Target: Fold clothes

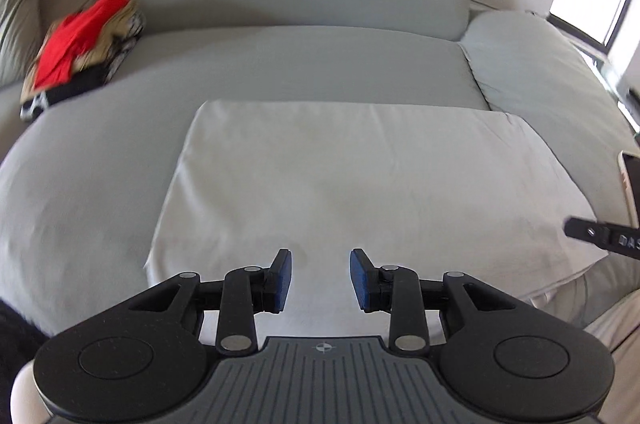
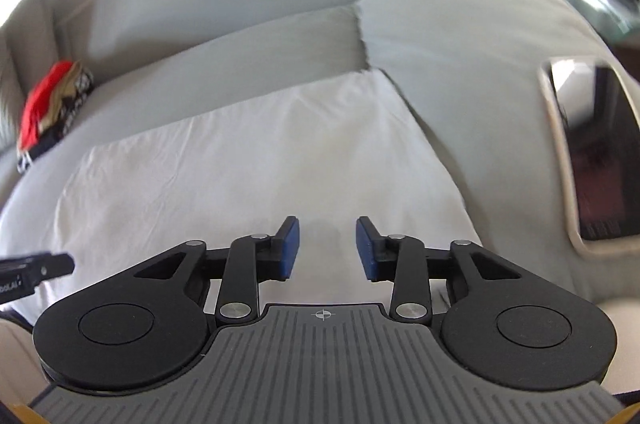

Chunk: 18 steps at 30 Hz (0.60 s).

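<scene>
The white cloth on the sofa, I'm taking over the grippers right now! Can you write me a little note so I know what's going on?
Left gripper: open, holding nothing, hovering over the near edge of the white cloth.
Right gripper: open, holding nothing, over the same cloth.
White cloth: lying flat as a neat rectangle on the grey sofa, lightly wrinkled.
Pile of clothes: red and patterned pieces bunched at the back left of the seat.
A phone lies to the right of the cloth.
Done: the cloth is spread out flat.
Left: fold it, then likely the pile.
</scene>
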Each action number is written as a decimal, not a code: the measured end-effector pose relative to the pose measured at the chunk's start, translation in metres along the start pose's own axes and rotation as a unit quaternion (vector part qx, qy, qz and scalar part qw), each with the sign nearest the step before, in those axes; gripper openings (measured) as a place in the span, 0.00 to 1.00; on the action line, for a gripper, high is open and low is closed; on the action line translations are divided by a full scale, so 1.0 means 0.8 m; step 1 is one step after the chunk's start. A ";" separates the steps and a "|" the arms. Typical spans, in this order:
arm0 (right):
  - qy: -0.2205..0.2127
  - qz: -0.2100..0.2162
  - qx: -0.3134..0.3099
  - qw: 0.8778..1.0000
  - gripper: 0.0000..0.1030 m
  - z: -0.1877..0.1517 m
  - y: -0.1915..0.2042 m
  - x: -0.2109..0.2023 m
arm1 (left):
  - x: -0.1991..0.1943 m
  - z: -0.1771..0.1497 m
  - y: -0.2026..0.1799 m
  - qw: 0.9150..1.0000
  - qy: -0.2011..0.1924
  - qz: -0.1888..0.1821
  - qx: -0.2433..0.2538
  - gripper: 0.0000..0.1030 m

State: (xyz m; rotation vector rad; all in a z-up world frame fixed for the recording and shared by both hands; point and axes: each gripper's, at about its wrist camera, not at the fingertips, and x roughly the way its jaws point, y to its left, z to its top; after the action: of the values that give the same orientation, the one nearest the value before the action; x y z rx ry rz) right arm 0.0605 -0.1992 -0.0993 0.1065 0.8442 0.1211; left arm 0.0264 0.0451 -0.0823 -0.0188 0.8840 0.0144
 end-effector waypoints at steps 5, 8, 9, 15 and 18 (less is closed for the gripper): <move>0.001 -0.043 -0.072 0.996 0.23 -0.003 0.013 0.033 | 0.032 -0.008 -0.006 0.999 -0.011 0.036 0.016 0.30; 0.011 -0.123 -0.084 0.989 0.21 -0.018 -0.005 0.039 | 0.041 -0.023 0.010 0.999 0.007 0.048 0.004 0.37; 0.023 -0.152 -0.077 0.985 0.21 -0.020 -0.016 0.042 | 0.037 -0.027 0.017 0.999 0.005 0.054 0.002 0.38; 0.040 -0.144 -0.015 0.989 0.07 -0.012 -0.057 0.026 | 0.018 -0.037 0.051 0.997 0.016 0.059 -0.043 0.40; 0.027 -0.132 0.000 0.991 0.20 -0.011 -0.050 0.010 | 0.007 -0.041 0.060 0.996 0.017 0.057 -0.065 0.38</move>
State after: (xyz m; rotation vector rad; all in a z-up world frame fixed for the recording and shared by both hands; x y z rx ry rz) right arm 0.0621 -0.2374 -0.1170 -0.0097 0.9051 -0.1247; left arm 0.0036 0.0925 -0.1075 -0.0897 0.9163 0.1779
